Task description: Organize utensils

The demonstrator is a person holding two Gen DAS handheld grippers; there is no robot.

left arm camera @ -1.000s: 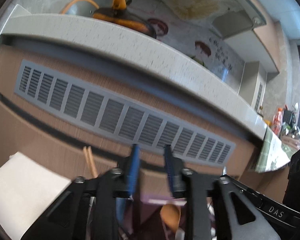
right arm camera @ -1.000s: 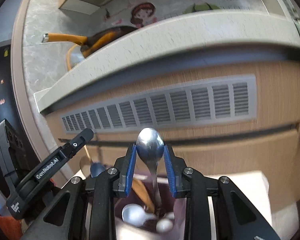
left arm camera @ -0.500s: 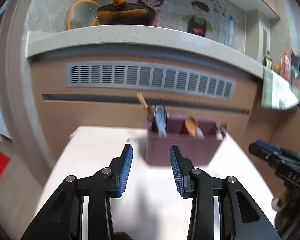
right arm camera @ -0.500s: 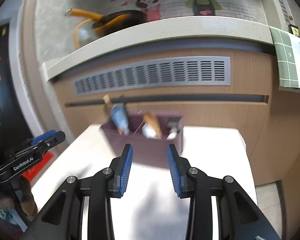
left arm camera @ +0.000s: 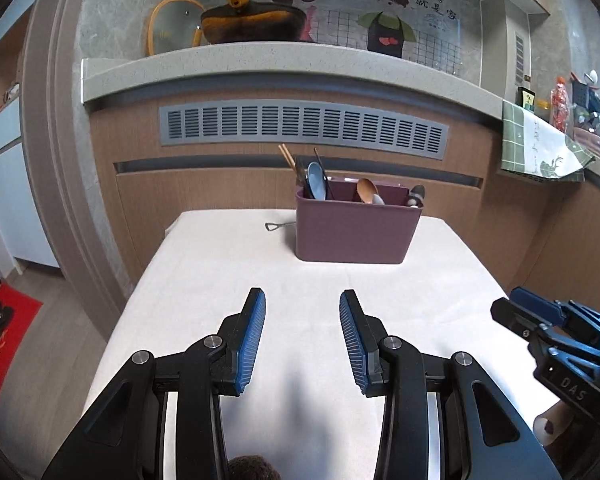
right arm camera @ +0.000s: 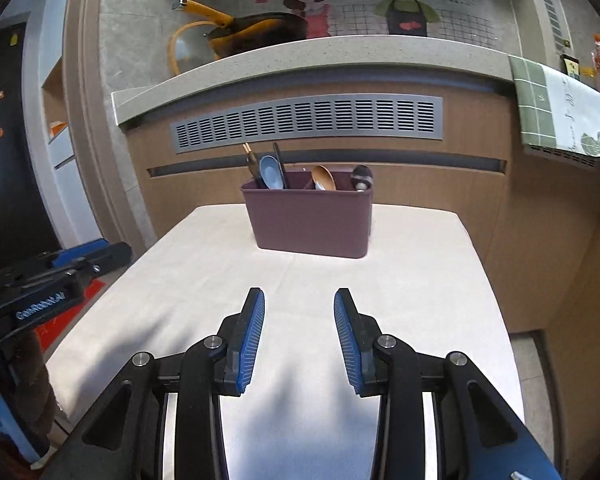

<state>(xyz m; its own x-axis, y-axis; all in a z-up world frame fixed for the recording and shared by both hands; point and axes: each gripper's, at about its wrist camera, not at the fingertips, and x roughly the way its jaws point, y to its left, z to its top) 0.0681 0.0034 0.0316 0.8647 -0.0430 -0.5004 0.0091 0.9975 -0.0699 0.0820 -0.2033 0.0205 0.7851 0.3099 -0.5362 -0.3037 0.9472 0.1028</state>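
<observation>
Two grippers, our left gripper (left arm camera: pixel 302 298) and right gripper (right arm camera: pixel 299 297), hover open and empty; a utensil holder (left arm camera: pixel 354 229) stands far across our table (left arm camera: pixel 220 264).

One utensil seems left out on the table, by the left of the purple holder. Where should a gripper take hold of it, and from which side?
Grip the small metal utensil on its thin shaft, just clear of the purple holder. It lies flat on the table, its looped end pointing away from the holder, so come from above with the left gripper, which is open and empty, its fingers across the shaft. How far it runs behind the holder cannot be seen.
</observation>
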